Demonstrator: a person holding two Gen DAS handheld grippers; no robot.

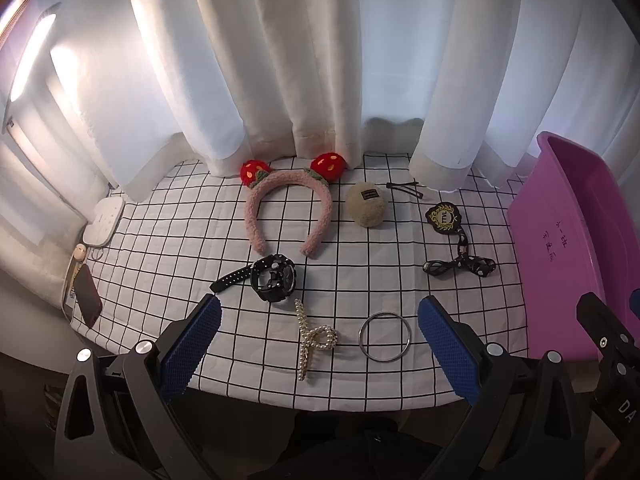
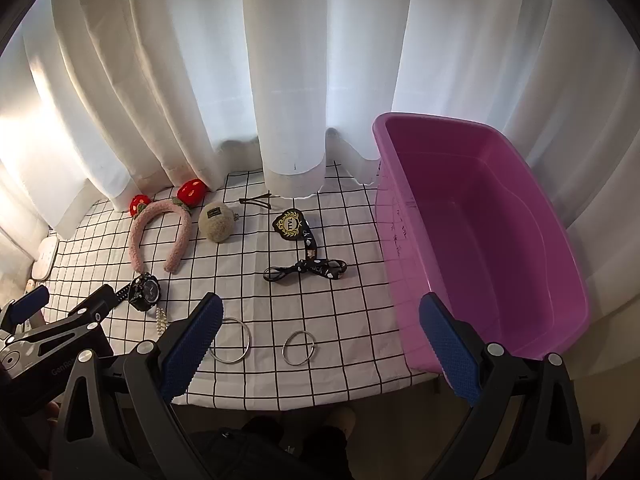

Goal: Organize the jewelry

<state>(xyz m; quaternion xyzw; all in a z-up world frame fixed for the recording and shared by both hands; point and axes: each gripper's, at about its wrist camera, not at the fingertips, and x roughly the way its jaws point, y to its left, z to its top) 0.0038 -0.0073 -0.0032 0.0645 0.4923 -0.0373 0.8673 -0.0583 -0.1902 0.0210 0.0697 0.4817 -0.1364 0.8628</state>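
Both claws spread wide, nothing between pads: left gripper (image 1: pixel 318 354), right gripper (image 2: pixel 320 350) hover at near edge.

Pink bin (image 2: pixel 486 236) empty, likely destination. Left of bin, loose: bangle (image 2: pixel 230 340), ring (image 2: pixel 299 349), watch (image 1: pixel 274 278), pearl clip (image 1: pixel 312 338), headband (image 1: pixel 288 212).

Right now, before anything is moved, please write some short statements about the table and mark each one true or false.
1. The purple tub has nothing inside. True.
2. The black watch lies inside the tub. False: it lies on the checked cloth, in front of the pink headband.
3. Two metal rings lie near the front edge of the cloth. True.
4. The left tool is closed on the pearl hair clip. False: its jaws stand wide open and hold nothing.
5. The right tool is open and holds nothing. True.
6. The headband carries blue flowers. False: it carries two red strawberries.
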